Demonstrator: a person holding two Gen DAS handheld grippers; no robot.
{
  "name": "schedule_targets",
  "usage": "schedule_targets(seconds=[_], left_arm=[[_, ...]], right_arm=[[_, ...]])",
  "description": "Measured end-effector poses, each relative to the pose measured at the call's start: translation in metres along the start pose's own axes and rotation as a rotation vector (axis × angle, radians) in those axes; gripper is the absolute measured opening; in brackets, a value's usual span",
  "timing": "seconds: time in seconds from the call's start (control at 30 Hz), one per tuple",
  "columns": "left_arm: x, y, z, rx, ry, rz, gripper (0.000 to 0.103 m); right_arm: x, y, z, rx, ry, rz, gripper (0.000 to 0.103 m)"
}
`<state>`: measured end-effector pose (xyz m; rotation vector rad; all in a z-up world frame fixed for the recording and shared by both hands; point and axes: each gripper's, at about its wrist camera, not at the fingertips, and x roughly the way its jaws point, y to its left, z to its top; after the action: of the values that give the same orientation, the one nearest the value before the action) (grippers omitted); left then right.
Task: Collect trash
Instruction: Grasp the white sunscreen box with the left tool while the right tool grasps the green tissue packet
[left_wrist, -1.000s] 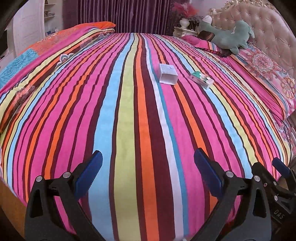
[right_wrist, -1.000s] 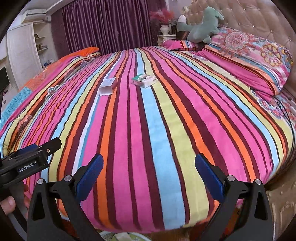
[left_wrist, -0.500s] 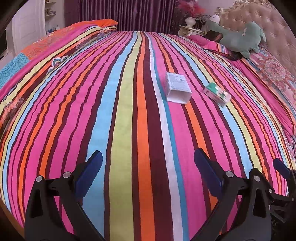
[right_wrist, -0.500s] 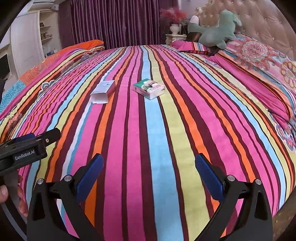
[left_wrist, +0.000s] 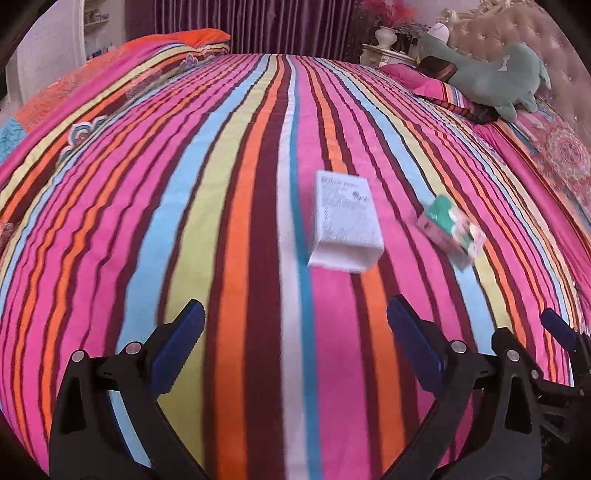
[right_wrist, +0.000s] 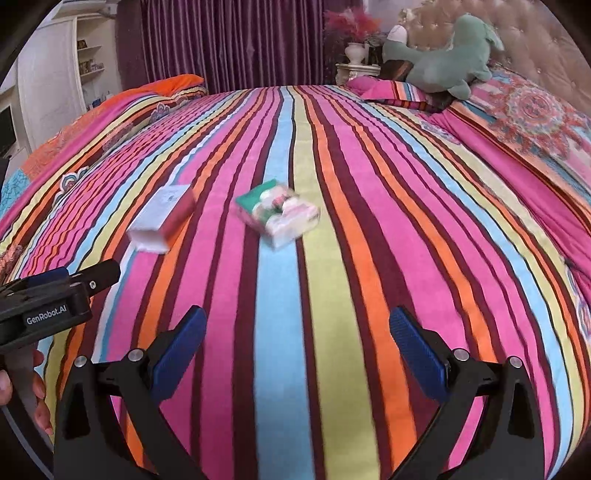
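A white cardboard box (left_wrist: 345, 221) lies on the striped bedspread (left_wrist: 184, 206), just ahead of my open left gripper (left_wrist: 295, 332) and slightly to its right. To the right of it lies a green and white packet (left_wrist: 452, 230). In the right wrist view the same packet (right_wrist: 279, 212) sits ahead of my open right gripper (right_wrist: 295, 336), with the white box (right_wrist: 160, 219) to its left. Neither gripper holds or touches anything. The left gripper's body (right_wrist: 48, 306) and a hand (right_wrist: 22, 391) show at the left edge of the right wrist view.
A green plush toy (left_wrist: 491, 79) rests on pillows by the tufted headboard (left_wrist: 517, 33) at the far right. A folded orange blanket (left_wrist: 184, 40) lies at the far left. Purple curtains (right_wrist: 229, 44), a nightstand with a vase (right_wrist: 356, 55) and white shelves (right_wrist: 55, 74) stand behind.
Both grippers have moved forward over the bed, so the white box and the packet are nearer and larger. Both stay open.
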<state>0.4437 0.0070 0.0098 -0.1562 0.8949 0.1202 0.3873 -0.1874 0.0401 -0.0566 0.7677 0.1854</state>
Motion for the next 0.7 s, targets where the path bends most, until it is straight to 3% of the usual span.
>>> schedule_targets(seconds=[0.5, 0.7], left_arm=[[0.066, -0.019, 0.051, 0.020, 0.039, 0.046, 0.096], [0.080, -0.018, 0.057, 0.035, 0.050, 0.051, 0.096]], right_arm=[[0.070, -0.001, 0.046, -0.220, 0.043, 0.052, 0.095], [0.089, 0.001, 0.057, -0.245, 0.072, 0.067, 0.095]])
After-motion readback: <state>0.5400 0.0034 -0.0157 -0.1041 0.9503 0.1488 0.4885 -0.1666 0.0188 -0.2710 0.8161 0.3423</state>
